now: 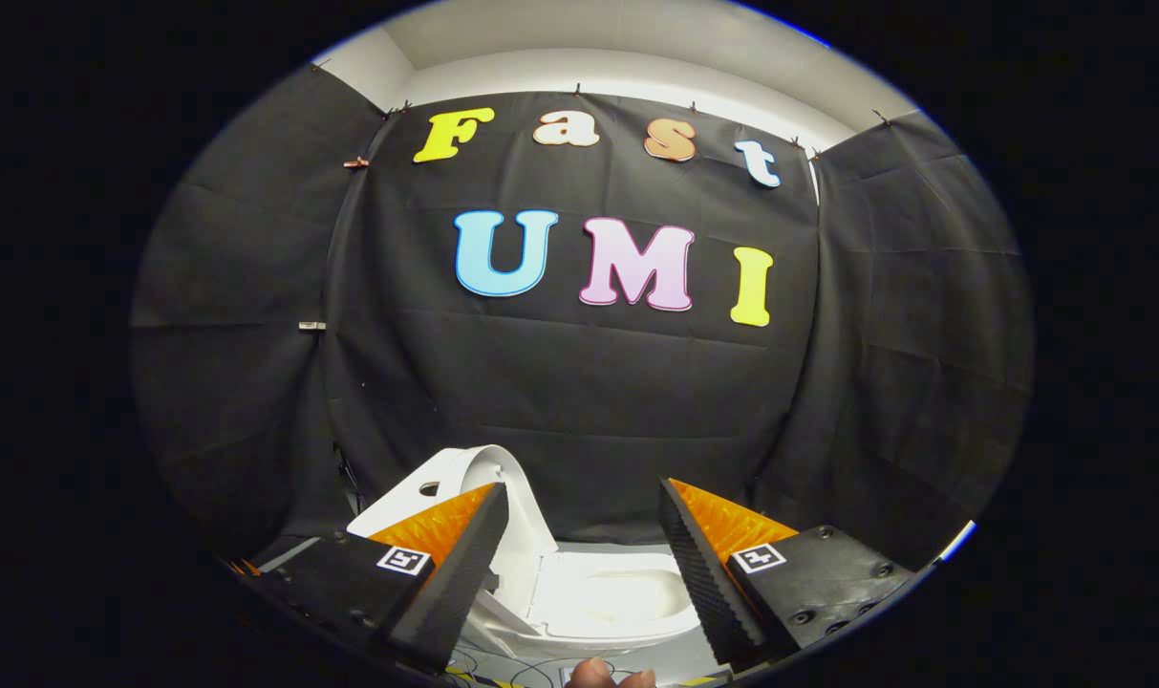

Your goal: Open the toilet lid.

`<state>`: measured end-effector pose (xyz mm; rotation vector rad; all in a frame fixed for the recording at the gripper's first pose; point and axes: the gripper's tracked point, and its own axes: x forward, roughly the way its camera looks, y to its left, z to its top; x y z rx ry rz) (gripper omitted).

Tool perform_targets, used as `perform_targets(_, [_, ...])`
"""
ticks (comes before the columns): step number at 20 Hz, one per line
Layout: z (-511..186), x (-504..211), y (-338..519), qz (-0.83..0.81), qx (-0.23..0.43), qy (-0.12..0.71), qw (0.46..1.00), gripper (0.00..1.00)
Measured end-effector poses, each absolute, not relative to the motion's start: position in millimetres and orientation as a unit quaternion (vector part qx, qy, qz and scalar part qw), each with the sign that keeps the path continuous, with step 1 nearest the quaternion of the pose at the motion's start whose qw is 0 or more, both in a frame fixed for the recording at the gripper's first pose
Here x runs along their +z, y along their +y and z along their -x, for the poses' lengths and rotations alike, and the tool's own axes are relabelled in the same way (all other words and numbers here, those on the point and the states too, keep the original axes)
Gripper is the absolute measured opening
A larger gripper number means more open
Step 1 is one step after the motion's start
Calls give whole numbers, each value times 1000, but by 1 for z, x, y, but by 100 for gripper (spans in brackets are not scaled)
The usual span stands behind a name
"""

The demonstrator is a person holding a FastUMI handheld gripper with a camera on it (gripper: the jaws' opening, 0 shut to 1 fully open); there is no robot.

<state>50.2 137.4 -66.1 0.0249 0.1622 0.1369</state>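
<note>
A small white toilet (608, 602) stands on the floor below and between my fingers. Its lid (517, 506) is raised, standing nearly upright against the white tank (397, 506), which is partly hidden by my left finger. The seat and bowl lie exposed, facing up, between the two fingers. My gripper (581, 487) is open and held above the toilet. Nothing is between its fingers, and neither finger touches the lid.
Black cloth walls close in the booth behind and on both sides of the toilet. Thin cables (503, 664) run over the grey floor in front of the toilet. A person's fingertips (610, 675) show just under the gripper.
</note>
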Motion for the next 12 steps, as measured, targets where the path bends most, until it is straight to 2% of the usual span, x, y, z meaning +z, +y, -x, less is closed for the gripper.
perform_targets(12, [-28, -31, 76, -35, 46, 38, 998, 98])
